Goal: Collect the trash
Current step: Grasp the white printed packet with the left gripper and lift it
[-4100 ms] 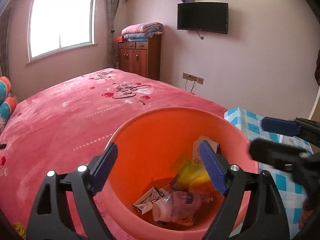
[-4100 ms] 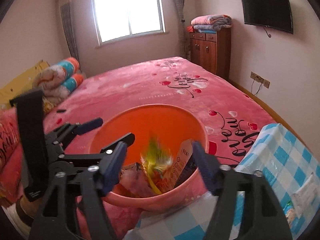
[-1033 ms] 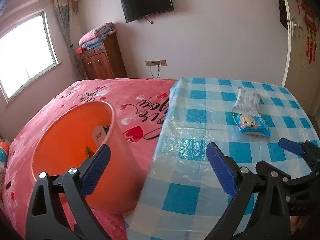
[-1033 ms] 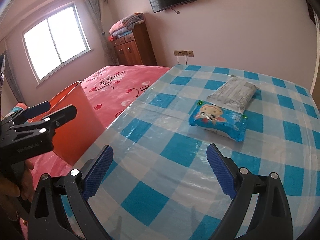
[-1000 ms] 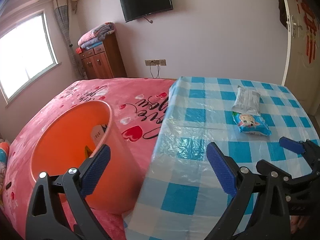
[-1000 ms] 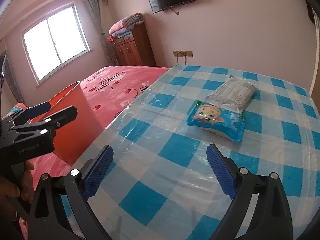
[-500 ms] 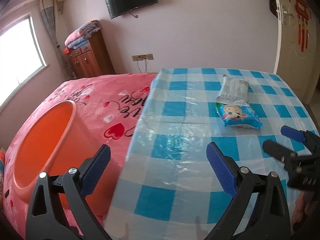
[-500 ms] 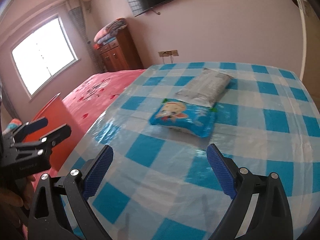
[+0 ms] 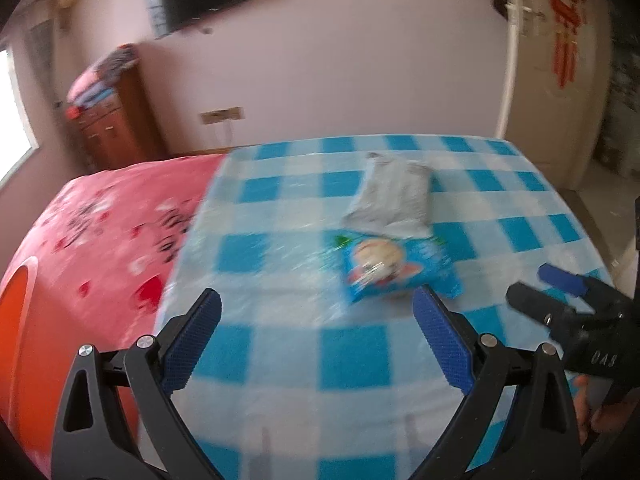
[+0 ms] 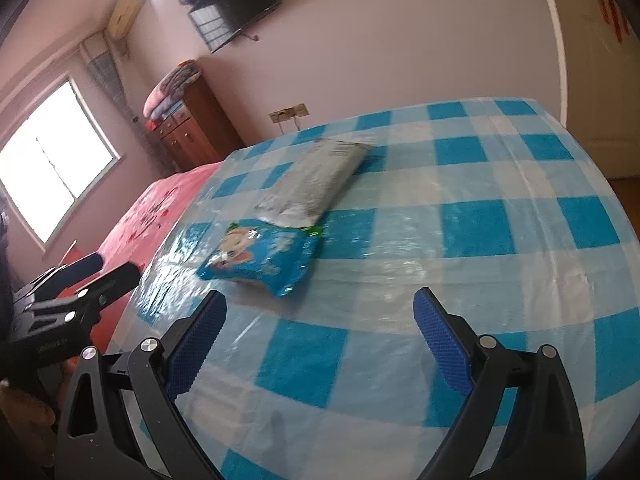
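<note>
Both claws wide apart, empty; blue packet motion-blurred, orange bin cut off.

I am looking into a bedroom in someone's home. Ahead and to the left of my tongs lies a bed under a pink blanket printed with red hearts. Beyond it, against the far wall, stands a wooden cabinet with folded quilts piled on top. A flat television hangs high on that wall, with an air conditioner further left (near the curtained window).
</note>
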`<control>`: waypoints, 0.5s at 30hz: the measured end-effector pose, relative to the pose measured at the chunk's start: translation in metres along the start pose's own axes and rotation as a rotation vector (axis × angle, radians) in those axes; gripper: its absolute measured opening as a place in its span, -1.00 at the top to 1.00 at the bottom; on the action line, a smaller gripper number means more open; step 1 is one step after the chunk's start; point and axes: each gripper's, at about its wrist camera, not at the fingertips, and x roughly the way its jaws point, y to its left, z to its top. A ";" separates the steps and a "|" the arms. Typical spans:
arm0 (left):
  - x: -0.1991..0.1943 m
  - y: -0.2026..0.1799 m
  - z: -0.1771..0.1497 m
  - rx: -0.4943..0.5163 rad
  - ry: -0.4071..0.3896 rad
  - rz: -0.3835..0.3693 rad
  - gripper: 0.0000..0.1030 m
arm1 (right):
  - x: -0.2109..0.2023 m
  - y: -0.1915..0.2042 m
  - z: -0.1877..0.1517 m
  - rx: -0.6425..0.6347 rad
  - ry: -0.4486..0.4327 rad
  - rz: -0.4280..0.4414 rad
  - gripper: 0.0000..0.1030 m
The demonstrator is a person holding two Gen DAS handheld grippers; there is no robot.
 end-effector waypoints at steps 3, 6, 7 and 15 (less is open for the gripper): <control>0.022 -0.014 0.017 0.042 0.022 -0.068 -0.88 | 0.001 -0.015 0.002 0.041 0.006 0.006 -0.81; 0.054 -0.027 0.040 0.074 0.070 -0.147 -0.88 | 0.003 -0.025 0.003 0.073 0.018 0.022 -0.81; 0.064 -0.032 0.046 0.087 0.081 -0.160 -0.88 | 0.004 -0.027 0.002 0.080 0.024 0.028 -0.81; 0.126 -0.056 0.080 0.169 0.165 -0.194 -0.88 | 0.005 -0.030 0.004 0.090 0.035 0.079 -0.81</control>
